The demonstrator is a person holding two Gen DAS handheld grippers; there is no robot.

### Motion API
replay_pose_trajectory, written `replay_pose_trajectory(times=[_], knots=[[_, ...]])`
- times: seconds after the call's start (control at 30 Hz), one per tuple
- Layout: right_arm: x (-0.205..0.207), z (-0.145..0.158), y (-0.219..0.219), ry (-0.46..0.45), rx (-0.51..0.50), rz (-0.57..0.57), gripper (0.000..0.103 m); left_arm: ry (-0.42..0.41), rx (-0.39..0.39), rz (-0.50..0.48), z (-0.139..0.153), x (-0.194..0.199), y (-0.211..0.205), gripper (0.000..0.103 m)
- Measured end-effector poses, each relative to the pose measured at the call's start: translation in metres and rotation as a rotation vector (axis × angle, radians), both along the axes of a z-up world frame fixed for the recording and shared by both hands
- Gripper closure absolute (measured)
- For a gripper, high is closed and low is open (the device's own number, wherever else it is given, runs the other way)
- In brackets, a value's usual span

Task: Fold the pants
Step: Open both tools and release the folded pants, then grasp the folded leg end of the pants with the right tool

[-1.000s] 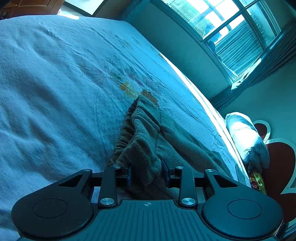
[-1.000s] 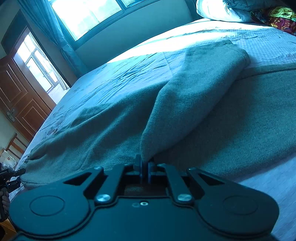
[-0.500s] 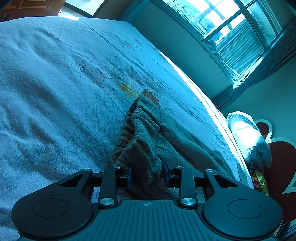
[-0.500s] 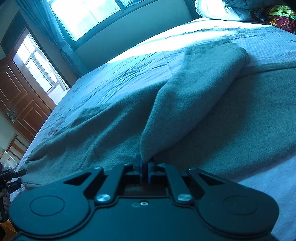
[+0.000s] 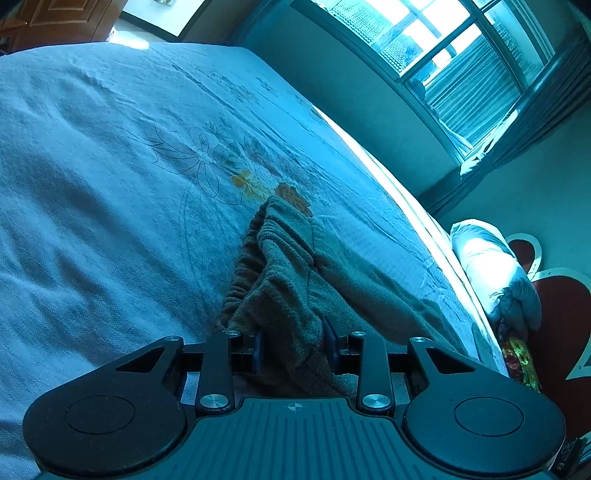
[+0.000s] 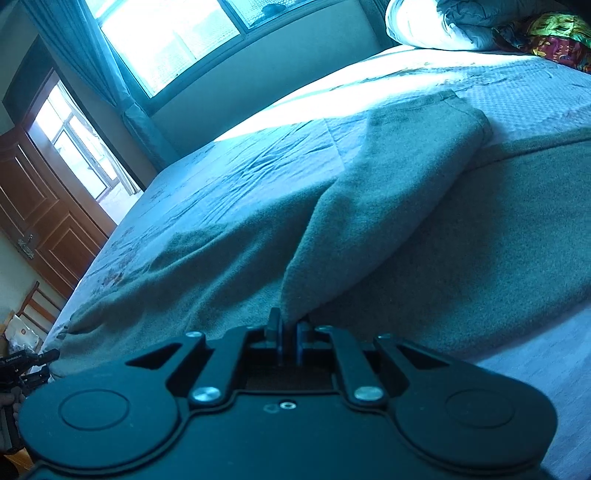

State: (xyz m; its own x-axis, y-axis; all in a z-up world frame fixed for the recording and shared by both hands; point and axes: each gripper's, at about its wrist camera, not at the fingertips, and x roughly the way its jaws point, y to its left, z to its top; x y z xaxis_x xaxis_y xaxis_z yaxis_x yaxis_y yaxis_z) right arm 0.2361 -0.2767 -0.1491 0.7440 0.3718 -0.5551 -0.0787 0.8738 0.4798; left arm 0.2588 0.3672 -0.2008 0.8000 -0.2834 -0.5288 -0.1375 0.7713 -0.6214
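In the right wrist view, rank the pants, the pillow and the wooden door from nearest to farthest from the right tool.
1. Pants: pinched in the right tool, spread ahead on the bed.
2. Pillow: far end of the bed, upper right.
3. Wooden door: beyond the bed, far left; its order against the pillow is less certain.

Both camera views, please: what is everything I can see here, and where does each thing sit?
pants: one, grey-green, spread over the bed, waistband bunched at the left gripper
bed: one, pale blue cover with flower embroidery, fills both views
pillow: one, white, at the head of the bed
window: one, bright, in the wall beyond the bed
door: one, brown wood, far left
left gripper: one, black, clamped on the waistband
right gripper: one, black, pinching a leg fold
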Motion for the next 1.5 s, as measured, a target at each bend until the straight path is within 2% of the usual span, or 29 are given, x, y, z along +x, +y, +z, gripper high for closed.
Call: replay_pose_trajectory(times=[0.1, 0.17, 0.3, 0.4, 0.47, 0.53, 0.63, 0.73, 0.77, 0.8, 0.83, 0.87, 0.9, 0.93, 1.1, 1.27, 1.33, 1.5], knots=[[0.005, -0.013, 0.005, 0.052, -0.057, 0.014, 0.103, 0.013, 0.024, -0.001, -0.004, 0.002, -0.002, 0.070], [0.005, -0.018, 0.001, 0.062, -0.016, -0.006, 0.103, 0.014, 0.044, 0.001, -0.001, 0.003, -0.006, 0.070], [0.001, -0.012, 0.003, 0.041, -0.031, -0.002, 0.103, -0.019, 0.072, -0.010, 0.014, 0.004, -0.008, 0.070], [-0.007, -0.003, 0.000, -0.024, -0.010, 0.004, 0.103, -0.068, 0.056, -0.009, 0.025, 0.003, -0.007, 0.070], [-0.006, -0.004, -0.002, -0.016, 0.001, 0.012, 0.103, -0.031, 0.085, -0.011, 0.024, 0.005, -0.006, 0.070], [0.000, -0.017, -0.002, 0.046, -0.030, 0.017, 0.103, 0.038, 0.094, -0.012, 0.009, 0.009, -0.004, 0.070], [0.001, -0.018, -0.001, 0.047, -0.016, 0.004, 0.103, 0.021, 0.078, 0.006, 0.003, 0.005, -0.004, 0.070], [0.002, -0.017, -0.002, 0.053, -0.017, 0.014, 0.101, 0.019, 0.110, 0.007, 0.009, 0.000, -0.009, 0.068], [0.002, -0.015, -0.006, 0.057, -0.007, 0.005, 0.099, 0.021, 0.131, 0.009, 0.012, -0.002, -0.010, 0.060], [-0.001, -0.012, -0.010, 0.055, 0.000, -0.020, 0.089, 0.023, 0.158, 0.021, 0.017, -0.005, -0.012, 0.054], [-0.004, -0.008, -0.015, 0.041, 0.001, -0.044, 0.078, 0.039, 0.218, 0.060, 0.025, -0.010, -0.015, 0.030], [-0.009, -0.003, -0.020, 0.021, -0.004, -0.061, 0.072, 0.057, 0.279, 0.097, 0.032, -0.015, -0.019, 0.010], [-0.013, 0.002, -0.025, 0.001, -0.019, -0.078, 0.066, 0.057, 0.352, 0.120, 0.040, -0.022, -0.026, 0.010], [-0.017, 0.006, -0.028, -0.014, -0.030, -0.083, 0.063, 0.052, 0.396, 0.111, 0.047, -0.028, -0.033, 0.010], [-0.022, 0.016, -0.040, -0.053, -0.056, -0.102, 0.063, 0.027, 0.569, 0.101, 0.064, -0.040, -0.097, 0.010], [-0.017, 0.021, -0.031, -0.064, -0.115, -0.091, 0.063, 0.045, 0.612, 0.101, 0.058, -0.034, -0.175, 0.009], [-0.010, 0.027, -0.023, -0.072, -0.179, -0.093, 0.063, 0.065, 0.651, 0.097, 0.053, -0.030, -0.202, 0.009], [0.022, 0.038, -0.004, -0.088, -0.283, -0.098, 0.063, 0.121, 0.675, 0.121, 0.047, -0.029, -0.246, 0.008]])
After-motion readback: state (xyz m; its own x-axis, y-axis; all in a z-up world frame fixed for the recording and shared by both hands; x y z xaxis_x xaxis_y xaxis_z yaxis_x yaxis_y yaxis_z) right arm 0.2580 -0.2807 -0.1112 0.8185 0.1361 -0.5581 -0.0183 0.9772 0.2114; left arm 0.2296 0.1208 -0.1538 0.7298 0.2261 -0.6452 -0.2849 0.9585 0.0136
